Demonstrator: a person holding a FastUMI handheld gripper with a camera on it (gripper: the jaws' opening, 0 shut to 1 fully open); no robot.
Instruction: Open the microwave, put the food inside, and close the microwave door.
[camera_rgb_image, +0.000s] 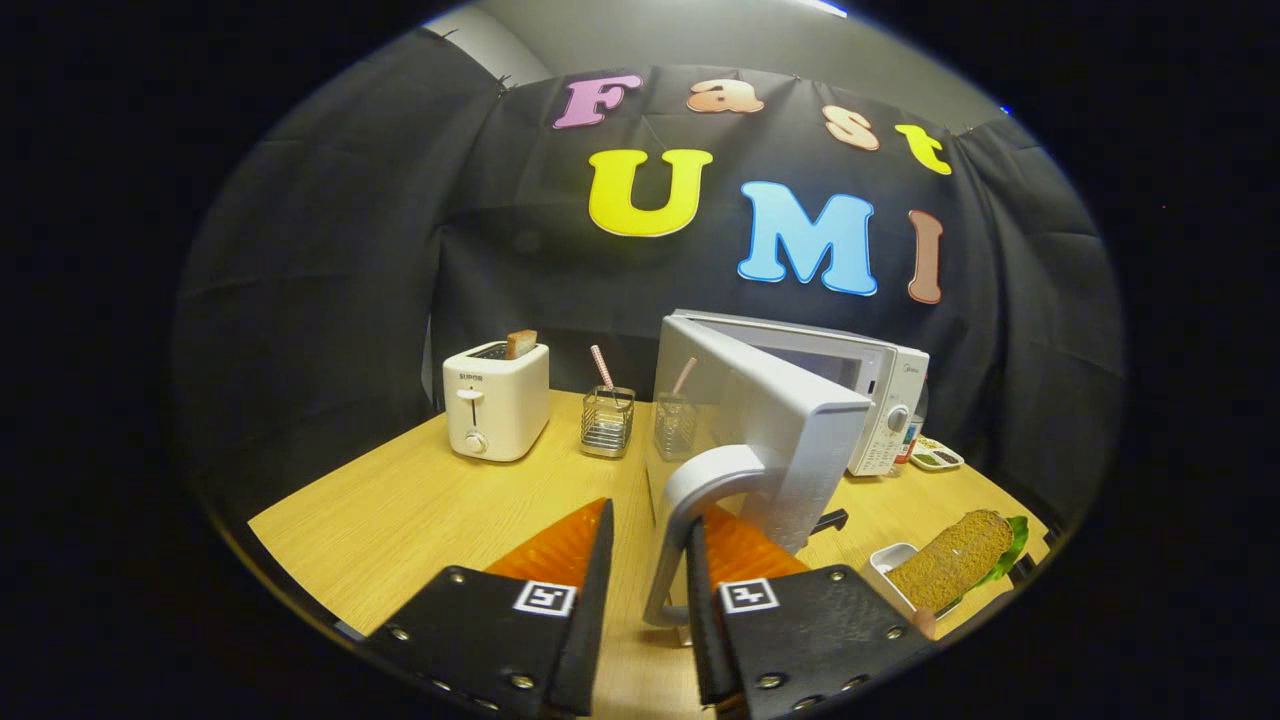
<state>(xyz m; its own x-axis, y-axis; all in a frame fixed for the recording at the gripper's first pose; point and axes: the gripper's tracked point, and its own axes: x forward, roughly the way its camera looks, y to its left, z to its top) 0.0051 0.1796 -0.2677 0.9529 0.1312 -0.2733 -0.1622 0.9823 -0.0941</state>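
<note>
- Gripper (648, 560): its two fingers point forward over the tabletop (400, 510), a narrow gap between them. The door handle (690, 520) stands in that gap, close against the right finger. Whether both fingers press on it cannot be told.
- Microwave (880, 400): a pale box at about 1 o'clock from the fingers, standing at the back of the tabletop. Its control panel with a round knob faces forward on its right side.
- Microwave door (770, 420): partly open, swung out toward the fingers on its left-hand hinge. The curved handle sits on its free edge, just ahead of the fingertips.
- Food (955, 560): a slice of brown bread over a green leaf, lying across a small white tray (890, 560) at about 3 o'clock from the fingers, on the tabletop near its front edge and outside the microwave.
- Toaster (497, 400): white, at about 11 o'clock, well apart from the microwave. A piece of toast (520, 344) sticks up from its slot.
- Wire holder (607, 422): between the toaster and the door, at about 12 o'clock, with a striped straw (602, 368) leaning in it. The door panel mirrors both.
- Small dish (936, 456): just right of the microwave, at about 2 o'clock, holding a few items too small to tell.
</note>
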